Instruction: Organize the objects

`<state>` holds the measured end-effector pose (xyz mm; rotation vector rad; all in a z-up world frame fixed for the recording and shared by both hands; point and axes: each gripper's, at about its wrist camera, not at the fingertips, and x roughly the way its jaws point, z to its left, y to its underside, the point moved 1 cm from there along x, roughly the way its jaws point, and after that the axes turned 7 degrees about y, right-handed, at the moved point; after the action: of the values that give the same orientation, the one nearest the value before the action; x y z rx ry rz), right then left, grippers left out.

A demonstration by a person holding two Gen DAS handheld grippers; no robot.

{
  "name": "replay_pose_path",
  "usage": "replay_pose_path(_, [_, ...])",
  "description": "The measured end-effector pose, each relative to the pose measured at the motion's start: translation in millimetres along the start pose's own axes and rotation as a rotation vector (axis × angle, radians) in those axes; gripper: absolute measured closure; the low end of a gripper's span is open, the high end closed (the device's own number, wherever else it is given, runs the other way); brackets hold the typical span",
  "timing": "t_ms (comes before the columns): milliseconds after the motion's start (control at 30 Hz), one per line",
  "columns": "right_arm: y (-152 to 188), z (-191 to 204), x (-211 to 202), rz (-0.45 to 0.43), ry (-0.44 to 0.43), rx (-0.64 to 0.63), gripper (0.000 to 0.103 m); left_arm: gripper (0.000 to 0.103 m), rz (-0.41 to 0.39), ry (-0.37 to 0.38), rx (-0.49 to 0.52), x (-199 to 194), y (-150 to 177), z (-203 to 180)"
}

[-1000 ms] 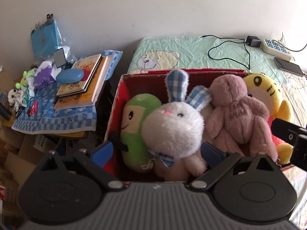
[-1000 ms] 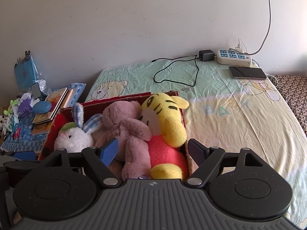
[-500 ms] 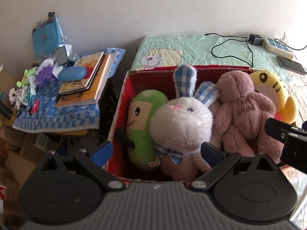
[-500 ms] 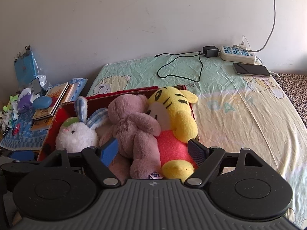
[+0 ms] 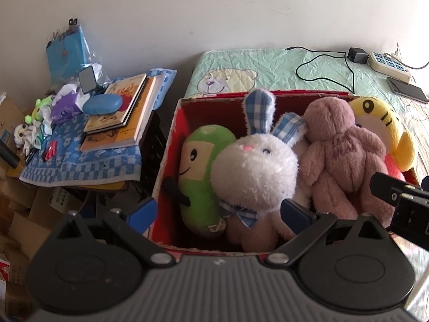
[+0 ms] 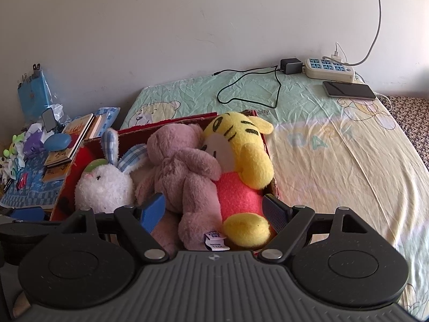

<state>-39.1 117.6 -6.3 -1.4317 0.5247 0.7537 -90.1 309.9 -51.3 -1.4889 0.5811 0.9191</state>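
The left gripper (image 5: 218,212) shows a ribbed grey body flanked by two round black discs, with black arms running forward from silver screws to blue fingertips (image 5: 142,210). The right gripper (image 6: 214,209) is built the same: grey ribbed centre with a small cross mark behind the fingers, black discs either side, and blue pads (image 6: 154,209) with a ridged face.
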Motion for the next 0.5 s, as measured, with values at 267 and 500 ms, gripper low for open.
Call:
replay_pose_path(267, [0.7, -0.1, 0.0, -0.001, 0.005, 0.005, 0.021, 0.004, 0.005, 0.007, -0.009, 2.6, 0.8, 1.8])
replay_pose_path(500, [0.8, 1.7, 0.2, -0.004, 0.009, 0.004, 0.021, 0.004, 0.005, 0.009, -0.011, 3.9, 1.0, 2.1])
